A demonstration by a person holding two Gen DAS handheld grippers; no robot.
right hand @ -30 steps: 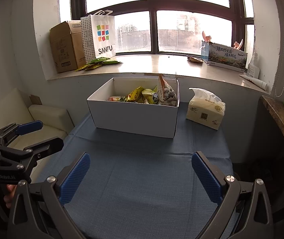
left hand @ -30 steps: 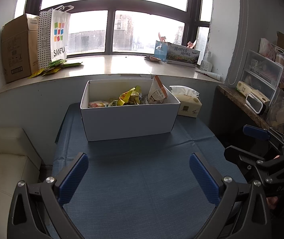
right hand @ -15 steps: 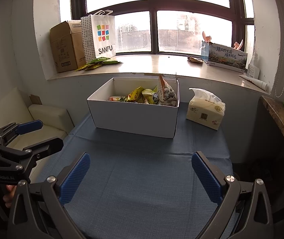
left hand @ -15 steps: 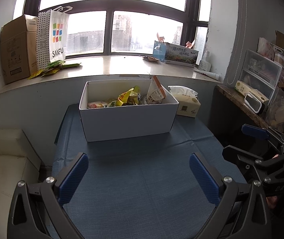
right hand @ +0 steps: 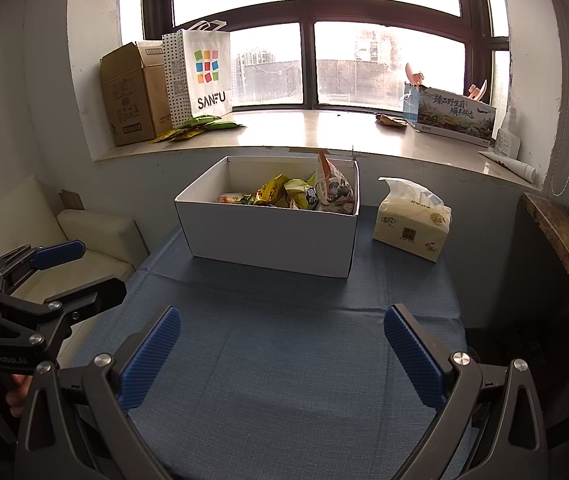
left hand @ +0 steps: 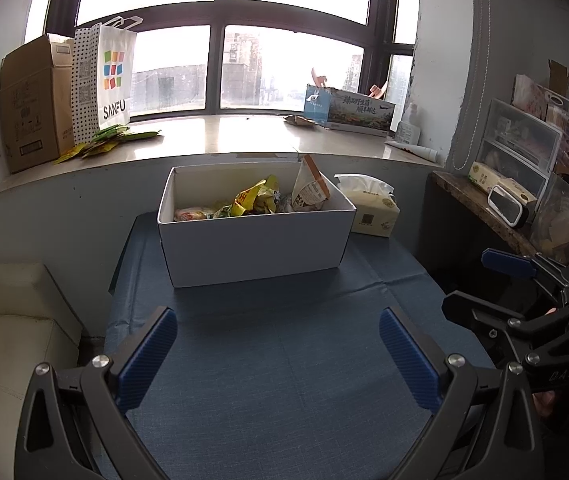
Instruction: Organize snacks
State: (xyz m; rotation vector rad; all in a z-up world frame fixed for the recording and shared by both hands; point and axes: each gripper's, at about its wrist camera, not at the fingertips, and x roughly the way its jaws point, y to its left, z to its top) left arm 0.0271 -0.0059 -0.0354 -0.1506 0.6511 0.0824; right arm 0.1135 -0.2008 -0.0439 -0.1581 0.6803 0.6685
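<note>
A white cardboard box [left hand: 256, 240] stands at the far end of the blue-covered table [left hand: 284, 360] and holds several snack packets [left hand: 252, 200]. It also shows in the right wrist view [right hand: 268, 236], with the snack packets [right hand: 304, 194] inside. My left gripper [left hand: 276, 344] is open and empty, well short of the box. My right gripper [right hand: 280, 348] is open and empty, also short of the box. Each gripper shows in the other's view: the right gripper [left hand: 480, 284] at the right, the left gripper [right hand: 92, 272] at the left.
A tissue pack [right hand: 412, 220] lies right of the box. The windowsill [left hand: 224, 136] holds a brown carton [left hand: 32, 104], a SANFU bag [left hand: 112, 76], green packets [left hand: 108, 140] and a printed box [left hand: 348, 110]. A cream sofa [left hand: 0, 320] is left, a cluttered shelf [left hand: 496, 208] right.
Both grippers stay open and almost still. The left wrist view has shifted slightly, so the box sits a touch lower and further left.
</note>
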